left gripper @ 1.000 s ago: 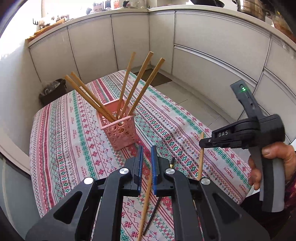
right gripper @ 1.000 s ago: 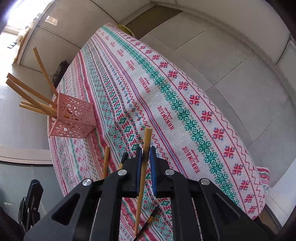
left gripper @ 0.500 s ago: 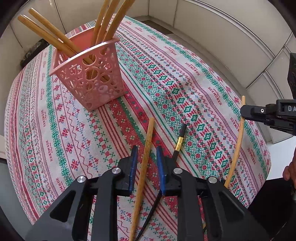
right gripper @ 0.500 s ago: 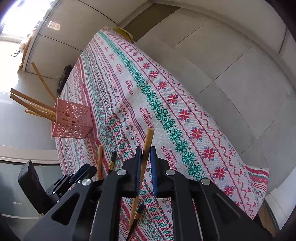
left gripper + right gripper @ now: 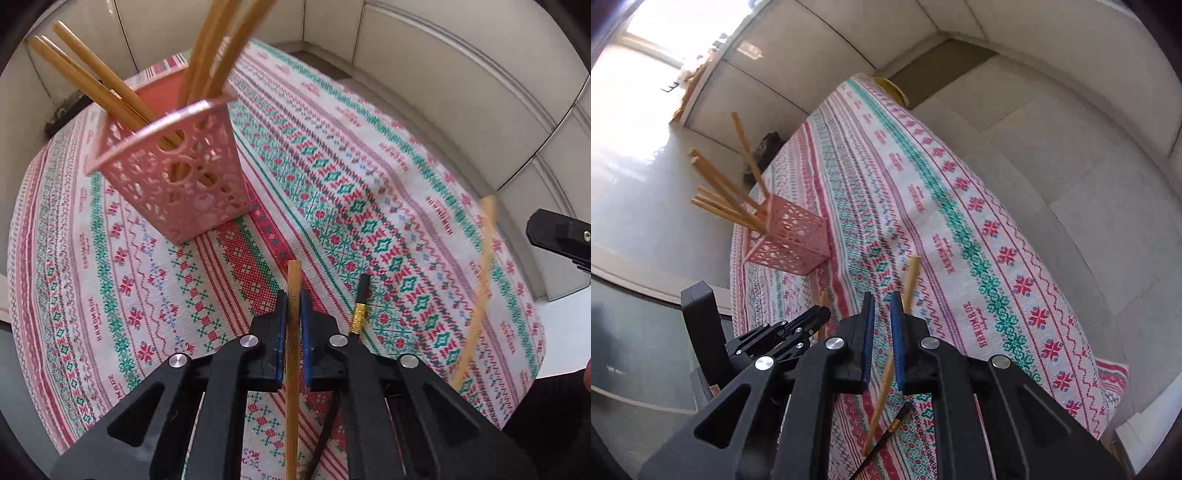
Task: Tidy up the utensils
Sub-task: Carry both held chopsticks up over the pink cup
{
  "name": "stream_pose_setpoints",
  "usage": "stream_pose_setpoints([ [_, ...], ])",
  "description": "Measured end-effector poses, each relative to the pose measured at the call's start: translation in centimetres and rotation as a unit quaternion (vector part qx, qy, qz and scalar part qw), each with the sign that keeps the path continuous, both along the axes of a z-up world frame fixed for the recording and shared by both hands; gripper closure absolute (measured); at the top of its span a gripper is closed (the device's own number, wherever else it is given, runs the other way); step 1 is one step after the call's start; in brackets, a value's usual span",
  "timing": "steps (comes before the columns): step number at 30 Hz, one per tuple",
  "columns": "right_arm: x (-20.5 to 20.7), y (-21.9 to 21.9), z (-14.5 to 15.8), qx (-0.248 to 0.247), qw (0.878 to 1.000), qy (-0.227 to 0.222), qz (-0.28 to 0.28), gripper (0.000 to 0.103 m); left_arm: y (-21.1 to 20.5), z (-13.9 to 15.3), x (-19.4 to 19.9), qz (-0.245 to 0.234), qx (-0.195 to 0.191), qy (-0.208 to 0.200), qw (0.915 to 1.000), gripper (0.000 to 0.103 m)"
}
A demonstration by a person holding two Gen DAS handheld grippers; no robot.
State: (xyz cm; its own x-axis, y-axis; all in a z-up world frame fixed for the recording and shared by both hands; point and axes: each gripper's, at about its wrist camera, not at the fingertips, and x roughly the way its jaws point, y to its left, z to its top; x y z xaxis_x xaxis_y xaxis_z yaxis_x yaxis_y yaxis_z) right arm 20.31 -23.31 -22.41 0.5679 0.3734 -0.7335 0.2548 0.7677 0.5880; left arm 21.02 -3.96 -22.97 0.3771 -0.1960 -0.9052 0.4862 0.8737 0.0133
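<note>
My left gripper (image 5: 293, 295) is low over the patterned tablecloth (image 5: 369, 166), its jaws closing tight on a wooden chopstick (image 5: 294, 273) that the pads press from both sides. A black chopstick with a gold band (image 5: 360, 314) lies just right of it. The pink lattice basket (image 5: 177, 184) stands upright ahead and left, with several wooden chopsticks leaning in it. My right gripper (image 5: 882, 299) is shut on another wooden chopstick (image 5: 911, 273), which sits tilted across its jaws above the cloth. That stick shows blurred at the right of the left wrist view.
The table's right edge drops to a tiled floor (image 5: 1052, 155) with white cabinets (image 5: 424, 74) curving behind. A dark bin (image 5: 62, 110) sits on the floor beyond the basket. A yellow object (image 5: 892, 88) peeks past the table's far end.
My left gripper came down near the basket, opened around the lying wooden chopstick and shut on it. My right gripper rose with its chopstick, which tilted in the jaws.
</note>
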Motion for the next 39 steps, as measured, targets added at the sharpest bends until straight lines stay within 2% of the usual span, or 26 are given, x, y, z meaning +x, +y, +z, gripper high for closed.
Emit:
stream_pose_setpoints([
  [4,-1.7,2.5,4.1,-0.049,0.996,-0.068,0.031,0.094,2.0,5.8,-3.8,0.005,-0.052,-0.09,0.9946,0.097],
  [6,-2.5,3.2,5.1,-0.069,0.995,-0.07,0.033,0.094,3.2,8.1,-5.3,0.015,-0.082,-0.122,0.989,0.097],
  [7,-2.6,3.1,4.9,-0.071,0.995,-0.055,0.031,0.093,3.8,8.9,-6.0,0.019,-0.092,-0.132,0.9867,0.097],
  [9,-1.7,2.4,3.3,-0.069,0.998,0.004,0.013,0.09,4.0,10.3,-6.9,0.021,-0.108,-0.15,0.9826,0.097],
  [11,0.4,1.5,0.4,-0.054,0.996,0.076,0.007,0.055,4.0,11.1,-7.1,0.015,-0.122,-0.158,0.9798,0.097],
  [12,1.5,1.1,-1.2,-0.042,0.993,0.108,0.0,0.055,4.2,11.6,-7.3,0.013,-0.126,-0.162,0.9786,0.097],
  [15,4.2,0.7,-4.9,-0.044,0.983,0.178,-0.011,0.059,4.3,12.5,-7.6,0.012,-0.141,-0.171,0.9749,0.097],
  [17,5.5,1.0,-6.4,-0.052,0.977,0.206,-0.013,0.068,4.7,13.0,-7.6,0.013,-0.148,-0.177,0.973,0.097],
  [19,6.2,1.5,-6.8,-0.066,0.975,0.212,-0.024,0.069,5.1,13.0,-7.7,0.013,-0.154,-0.177,0.9719,0.097],
  [21,6.9,2.6,-6.5,-0.104,0.97,0.217,-0.024,0.076,5.5,13.2,-7.5,0.016,-0.159,-0.176,0.9714,0.097],
  [22,7.2,3.2,-6.5,-0.13,0.968,0.215,-0.023,0.089,5.7,13.3,-7.4,0.019,-0.161,-0.175,0.971,0.097],
  [23,7.3,3.8,-6.4,-0.154,0.965,0.213,-0.018,0.093,5.8,13.4,-7.4,0.022,-0.163,-0.175,0.9707,0.097],
  [25,7.0,4.9,-6.1,-0.193,0.961,0.198,-0.017,0.093,6.0,13.7,-7.6,0.025,-0.165,-0.178,0.9699,0.097],
  [28,5.3,5.4,-4.7,-0.178,0.974,0.142,-0.018,0.094,6.4,14.1,-8.0,0.029,-0.173,-0.186,0.9668,0.097],
  [31,2.5,6.5,-0.7,-0.183,0.981,0.059,-0.007,0.094,6.8,14.7,-8.7,0.031,-0.182,-0.203,0.9616,0.097],
  [33,-0.1,7.1,2.6,-0.189,0.982,-0.001,0.001,0.095,7.1,15.5,-9.4,0.034,-0.19,-0.217,0.957,0.097],
  [37,-5.2,7.8,9.1,-0.202,0.973,-0.11,0.005,0.095,7.4,17.5,-11.0,0.037,-0.207,-0.25,0.945,0.097],
  [39,-6.7,8.5,11.4,-0.208,0.967,-0.149,0.002,0.095,7.4,18.4,-11.6,0.037,-0.214,-0.265,0.9396,0.097],
])
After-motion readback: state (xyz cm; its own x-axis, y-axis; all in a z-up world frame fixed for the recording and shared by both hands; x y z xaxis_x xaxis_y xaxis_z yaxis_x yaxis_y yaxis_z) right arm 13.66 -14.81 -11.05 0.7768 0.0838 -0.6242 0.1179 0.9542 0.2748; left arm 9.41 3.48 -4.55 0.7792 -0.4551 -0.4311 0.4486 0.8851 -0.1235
